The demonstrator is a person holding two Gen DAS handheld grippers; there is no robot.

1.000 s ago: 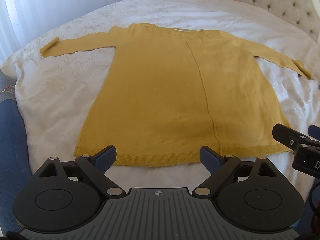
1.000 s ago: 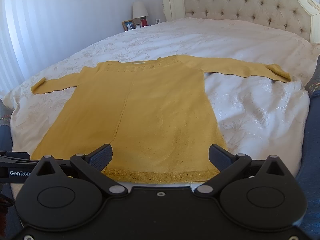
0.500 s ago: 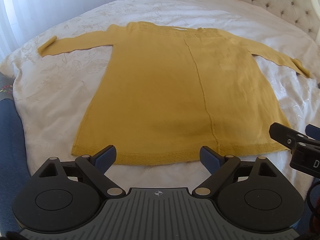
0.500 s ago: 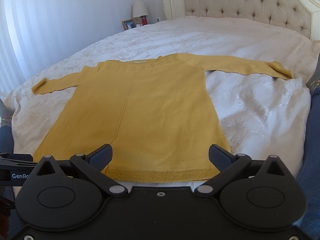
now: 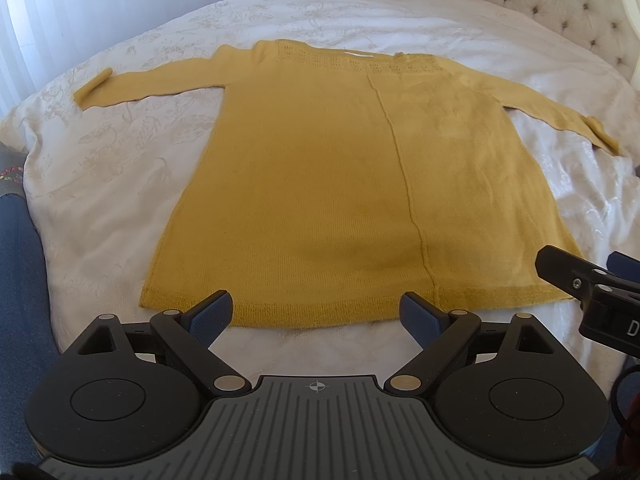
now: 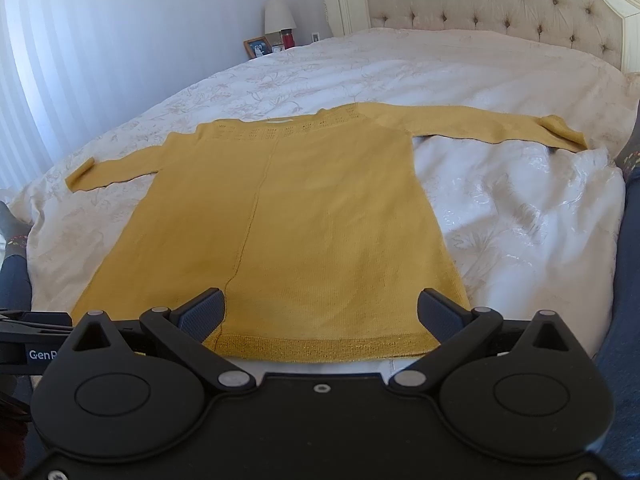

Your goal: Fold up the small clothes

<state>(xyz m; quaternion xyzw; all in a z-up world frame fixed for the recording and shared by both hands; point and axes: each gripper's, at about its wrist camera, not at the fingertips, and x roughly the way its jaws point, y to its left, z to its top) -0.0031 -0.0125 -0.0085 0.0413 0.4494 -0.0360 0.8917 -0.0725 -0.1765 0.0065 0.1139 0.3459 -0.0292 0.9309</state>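
Yellow sweater (image 5: pixel 340 184) flat on the bed (image 5: pixel 100 184), sleeves at 9 and 3 o'clock.
Left tool (image 5: pixel 316 314) and right tool (image 6: pixel 320 312) hover at its hem, fingers apart, holding nothing.

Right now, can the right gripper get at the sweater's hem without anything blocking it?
Probably yes. The right gripper is open, with the yellow sweater lying flat on the bed and its hem just ahead between the fingers. Nothing lies between them.
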